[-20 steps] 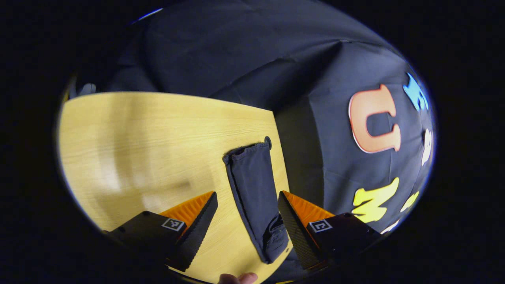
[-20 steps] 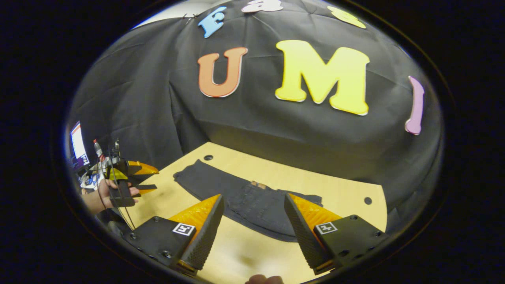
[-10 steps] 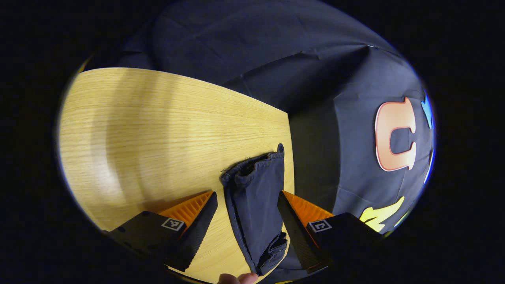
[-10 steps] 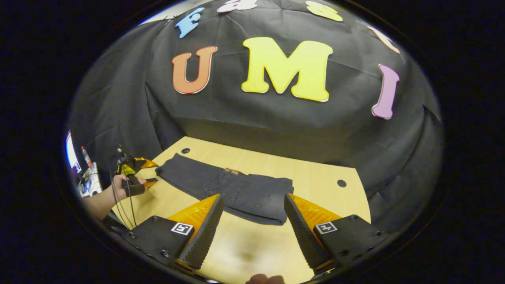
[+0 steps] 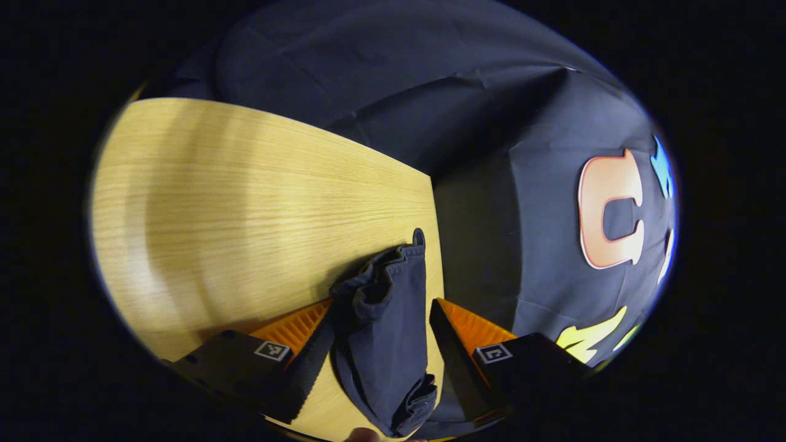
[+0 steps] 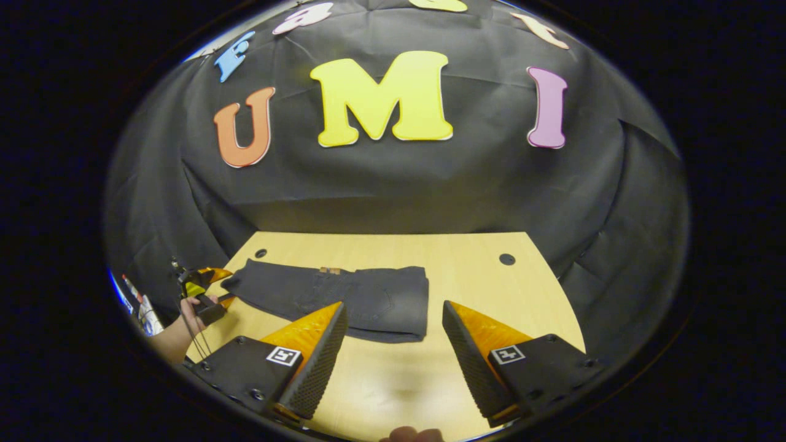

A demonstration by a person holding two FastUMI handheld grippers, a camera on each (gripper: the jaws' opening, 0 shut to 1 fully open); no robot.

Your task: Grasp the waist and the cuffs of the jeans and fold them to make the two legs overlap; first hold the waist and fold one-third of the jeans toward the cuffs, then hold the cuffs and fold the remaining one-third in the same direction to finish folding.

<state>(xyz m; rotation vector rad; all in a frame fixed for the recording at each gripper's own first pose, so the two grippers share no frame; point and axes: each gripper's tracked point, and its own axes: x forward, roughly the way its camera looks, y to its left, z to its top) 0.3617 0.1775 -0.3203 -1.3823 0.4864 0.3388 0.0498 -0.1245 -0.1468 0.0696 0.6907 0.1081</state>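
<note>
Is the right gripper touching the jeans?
Apart. The right gripper view shows the right gripper open above bare table, with the jeans lying farther away.

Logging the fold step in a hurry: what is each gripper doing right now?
Left gripper: jaws open around the cuff end of the dark denim jeans, not pressed shut.
Right gripper: open, empty, above the light wooden table.

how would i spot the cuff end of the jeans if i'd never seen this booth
Find the pale wooden table before the black cloth wall. The dark jeans lie across it, thick and folded at one end. The cuffs are the thin, puckered end by the table's corner hole, between the open left gripper fingers.
</note>
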